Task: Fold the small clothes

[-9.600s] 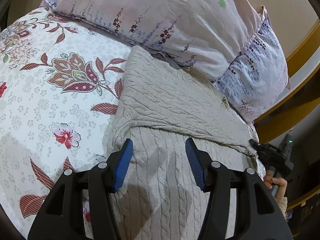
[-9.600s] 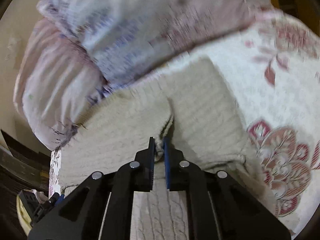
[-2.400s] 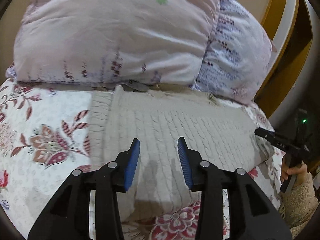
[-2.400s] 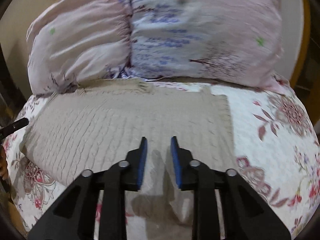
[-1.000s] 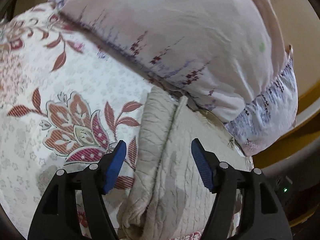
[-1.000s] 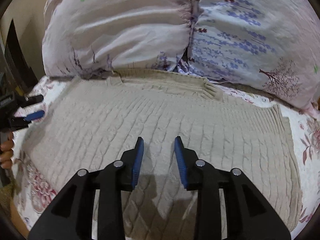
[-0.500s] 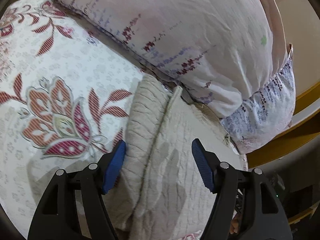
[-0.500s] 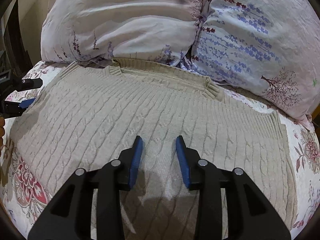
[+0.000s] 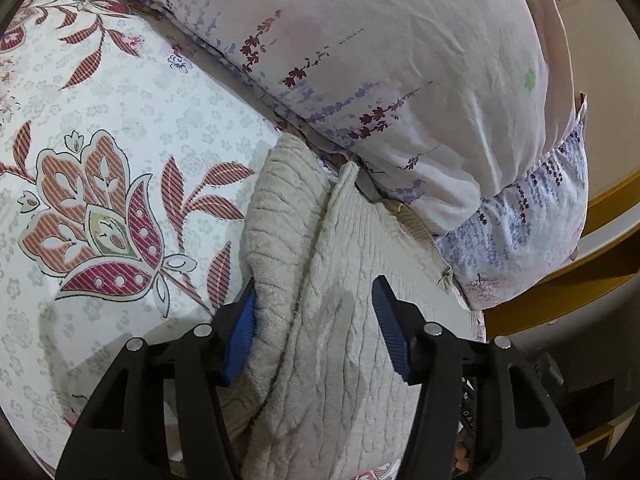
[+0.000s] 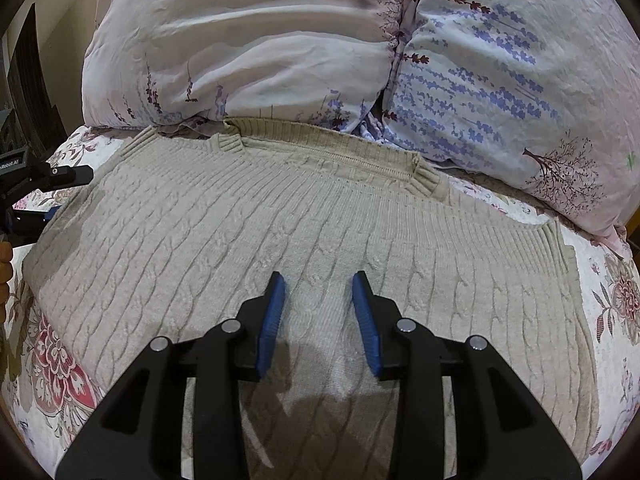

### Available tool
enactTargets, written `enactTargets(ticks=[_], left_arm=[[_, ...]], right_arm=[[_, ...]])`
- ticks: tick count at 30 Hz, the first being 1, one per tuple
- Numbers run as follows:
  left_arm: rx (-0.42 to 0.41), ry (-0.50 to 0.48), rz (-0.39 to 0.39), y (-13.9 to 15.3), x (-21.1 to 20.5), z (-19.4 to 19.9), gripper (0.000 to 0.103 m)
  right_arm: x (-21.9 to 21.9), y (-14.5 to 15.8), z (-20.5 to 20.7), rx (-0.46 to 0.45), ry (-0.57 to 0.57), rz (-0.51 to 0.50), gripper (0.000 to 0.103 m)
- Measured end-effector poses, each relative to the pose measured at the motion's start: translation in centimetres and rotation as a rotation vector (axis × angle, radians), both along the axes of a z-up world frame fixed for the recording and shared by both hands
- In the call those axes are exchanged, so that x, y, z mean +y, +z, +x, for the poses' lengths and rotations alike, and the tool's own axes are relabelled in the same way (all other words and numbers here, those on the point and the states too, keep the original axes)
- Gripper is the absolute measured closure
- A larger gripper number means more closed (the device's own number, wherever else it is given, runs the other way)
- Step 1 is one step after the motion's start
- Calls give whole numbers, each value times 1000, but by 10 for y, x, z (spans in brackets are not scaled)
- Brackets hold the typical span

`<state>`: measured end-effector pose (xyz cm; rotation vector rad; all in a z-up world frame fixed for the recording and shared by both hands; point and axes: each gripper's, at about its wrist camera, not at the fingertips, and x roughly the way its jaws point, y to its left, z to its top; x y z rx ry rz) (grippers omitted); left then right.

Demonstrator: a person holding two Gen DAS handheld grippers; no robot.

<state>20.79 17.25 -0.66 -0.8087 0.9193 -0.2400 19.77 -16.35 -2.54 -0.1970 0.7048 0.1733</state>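
A beige cable-knit sweater [image 10: 304, 232] lies folded flat on the floral bedspread [image 9: 120, 120], its ribbed edge against the pillows. In the left wrist view its left end [image 9: 320, 280] shows as stacked layers. My left gripper [image 9: 312, 312] is open, its jaws straddling that layered edge low over the bed, the left pad touching the knit. My right gripper [image 10: 318, 308] is open and empty, just above the middle of the sweater. The left gripper also shows at the far left of the right wrist view [image 10: 36, 184].
Two large pale floral pillows [image 10: 280, 40] stand right behind the sweater, also in the left wrist view [image 9: 400, 80]. A yellow wooden bed frame [image 9: 580, 280] runs at the right. Bare bedspread [image 10: 608, 300] lies right of the sweater.
My left gripper has come down and forward onto the sweater's left layered edge, jaws now around it. My right gripper has sunk slightly closer to the sweater's middle, still open.
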Motion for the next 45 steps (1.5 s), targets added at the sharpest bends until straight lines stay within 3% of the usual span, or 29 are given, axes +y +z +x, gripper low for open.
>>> enactTargets(ticks=[3,4,5,10,16,19,22,28,34,42,45], left_arm=[[19,-10,11,-2,-4,2,61],[26,-13,9,-3,-4,2,73],[32,-16,1,-5,-5,2,78],[-22,-17,-49,9,-7,0,84],[-131,-51,-59,47,-33,-4,88],[-184,-73,-71,68,-51,-4,88],[-231,-110,-85,86,-76,-4,89],[-266,-202,-88,107,-136,0,89],[-249,-308,-92,101,-204,9,89],[-99,-446,-32,46,-303,20,89],[-106,-474,3,42,-317,15,88]], right_arm=[[0,0,0,0,2,-1,67],[0,0,0,-6,4,2,67],[-1,0,0,-6,4,2,67],[0,0,0,-7,3,3,67],[-1,1,0,-6,5,3,66],[-13,9,-1,20,15,84,58],[-34,21,-10,-10,-4,163,50],[-83,37,-32,-81,-82,186,45],[-139,33,-48,-104,-193,207,45],[-205,20,-67,-98,-365,263,45],[-220,21,-70,-103,-393,290,45]])
